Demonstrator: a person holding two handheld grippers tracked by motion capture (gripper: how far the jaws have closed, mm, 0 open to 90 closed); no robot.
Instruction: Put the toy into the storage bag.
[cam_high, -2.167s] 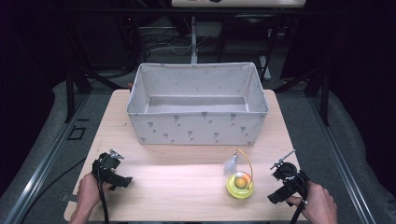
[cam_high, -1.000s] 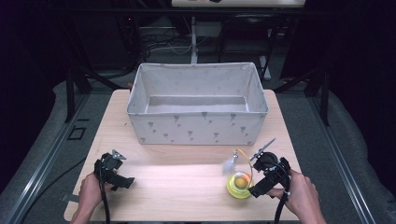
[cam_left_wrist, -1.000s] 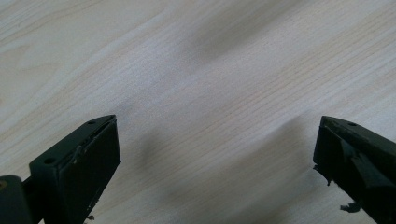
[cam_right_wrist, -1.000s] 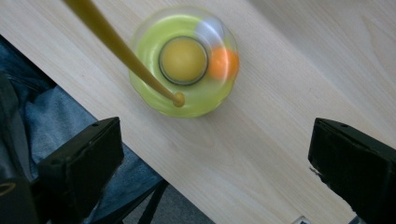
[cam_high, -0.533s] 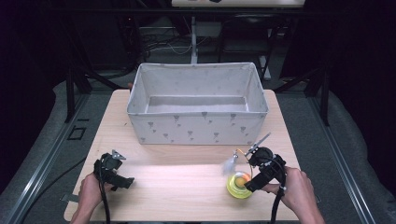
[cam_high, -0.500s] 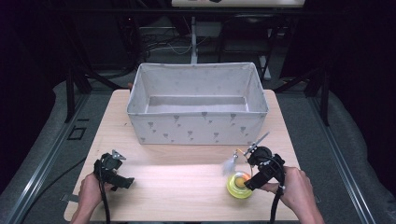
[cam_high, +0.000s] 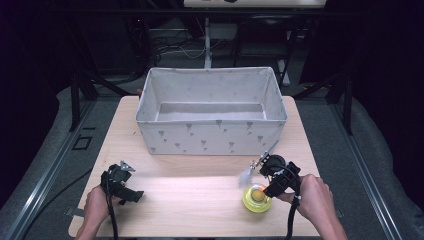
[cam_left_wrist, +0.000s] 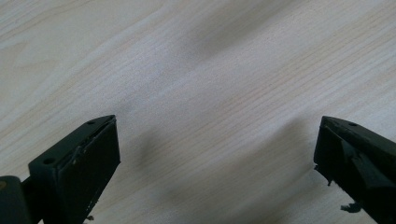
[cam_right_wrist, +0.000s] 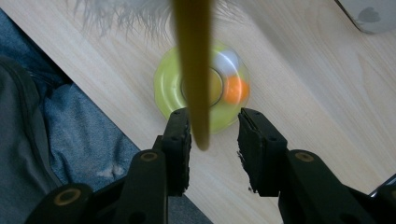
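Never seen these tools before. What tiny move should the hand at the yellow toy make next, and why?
Probably finish closing: the right gripper has just been closing, but a gap remains beside the toy's yellow wand standing between its jaws, above the yellow toy.

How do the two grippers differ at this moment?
The left gripper has fingers spread wide over bare table; the right gripper has fingers narrowed, having just been closing, around the yellow toy's wand. The left holds nothing. Both sit near the table's front edge.

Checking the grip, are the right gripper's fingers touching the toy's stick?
Cannot tell. Right gripper view: the stick clears one finger, but overlaps the other.
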